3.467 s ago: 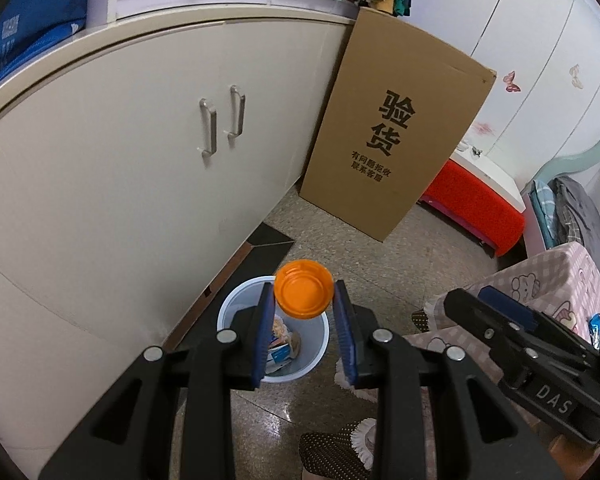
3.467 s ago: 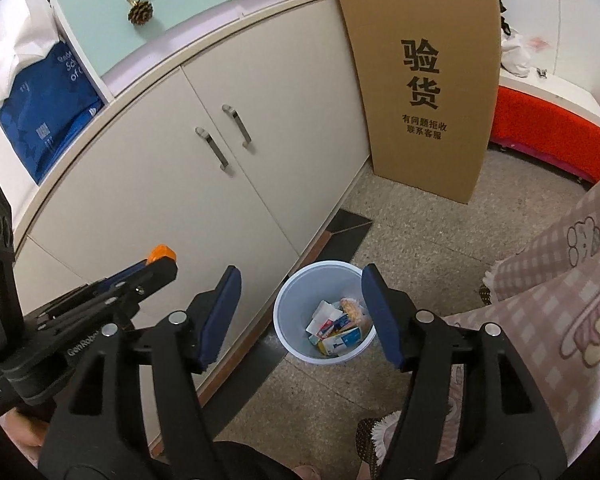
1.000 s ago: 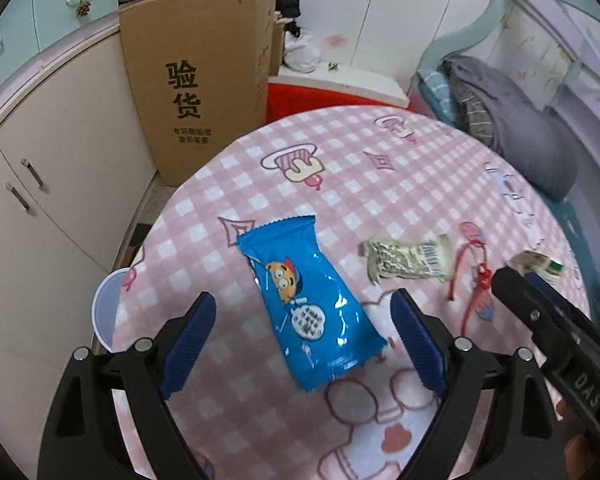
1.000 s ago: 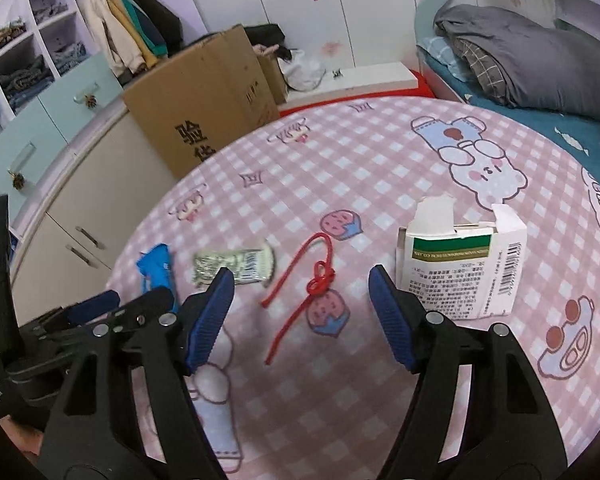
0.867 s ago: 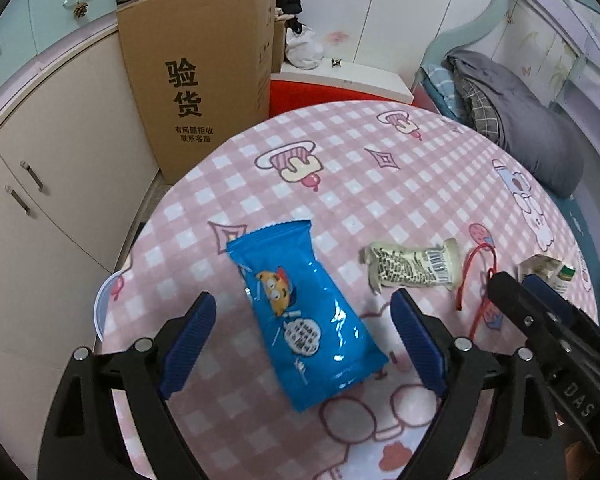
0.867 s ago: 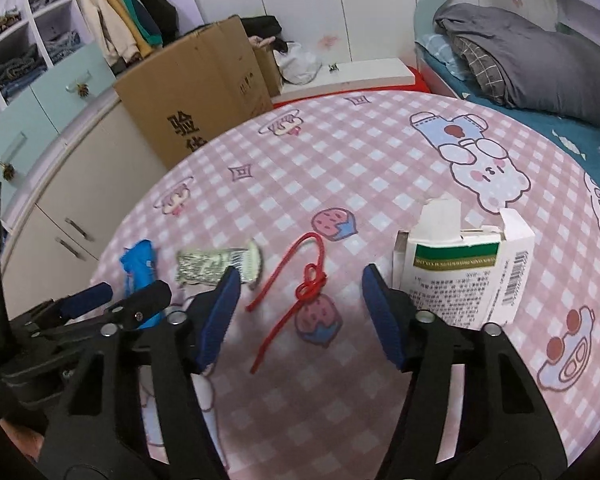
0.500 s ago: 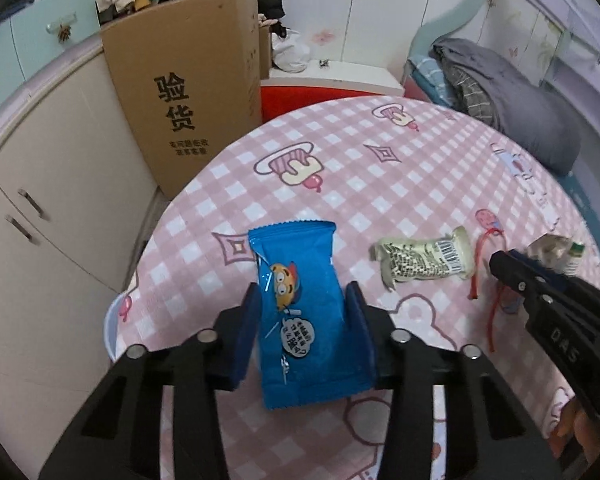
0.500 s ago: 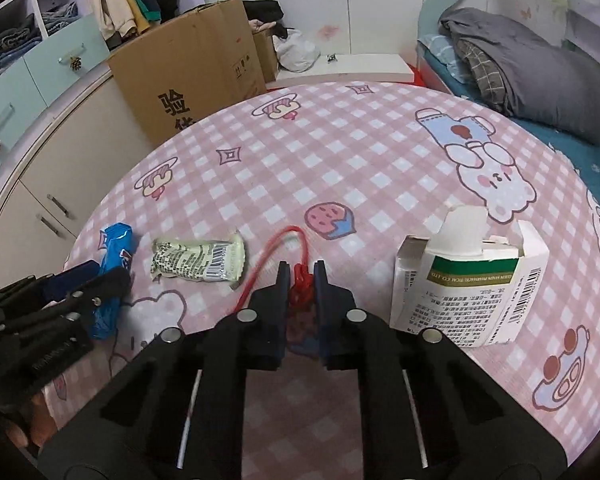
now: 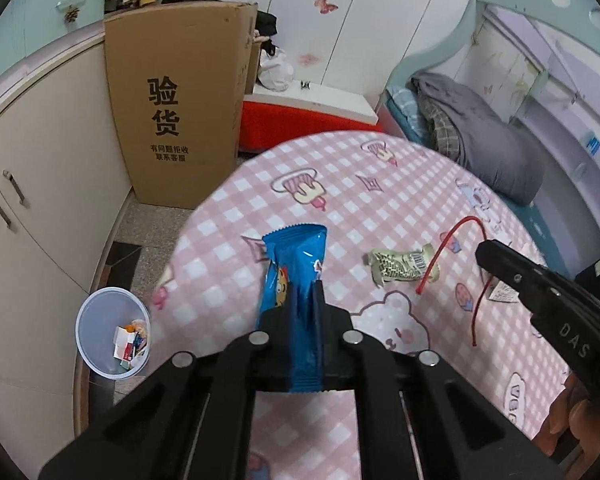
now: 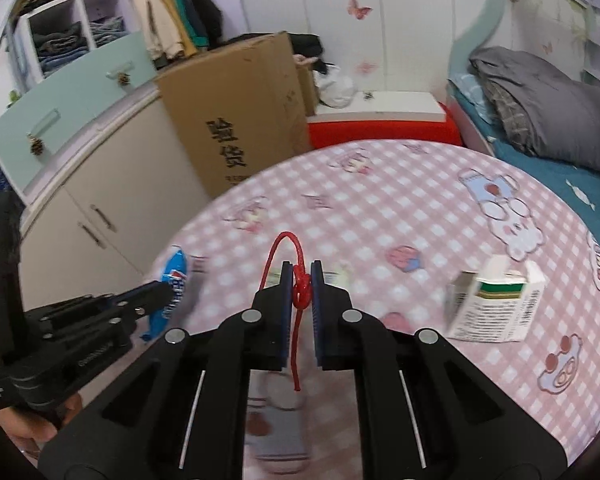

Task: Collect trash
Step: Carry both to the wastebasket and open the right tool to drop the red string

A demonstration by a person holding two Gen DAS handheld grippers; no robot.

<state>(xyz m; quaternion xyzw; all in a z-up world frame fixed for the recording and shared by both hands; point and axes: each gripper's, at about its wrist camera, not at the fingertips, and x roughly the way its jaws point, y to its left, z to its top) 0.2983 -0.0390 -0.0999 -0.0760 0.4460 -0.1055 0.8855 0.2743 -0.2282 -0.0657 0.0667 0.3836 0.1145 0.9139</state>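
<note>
Quick count: one blue snack bag, one crumpled wrapper, one red string, one carton, one bin, two cardboard boxes.

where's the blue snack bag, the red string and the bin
blue snack bag (image 9: pixel 296 264), left wrist view, upper half of the packet
red string (image 10: pixel 301 290), right wrist view, its knot
bin (image 9: pixel 85 320), left wrist view, left rim

- The far half of the tabletop lies bare and open to a hand.
- A wrapper and a carton sit near the right edge.
- Off the left edge, the bin stands on open floor beside the cabinet.
</note>
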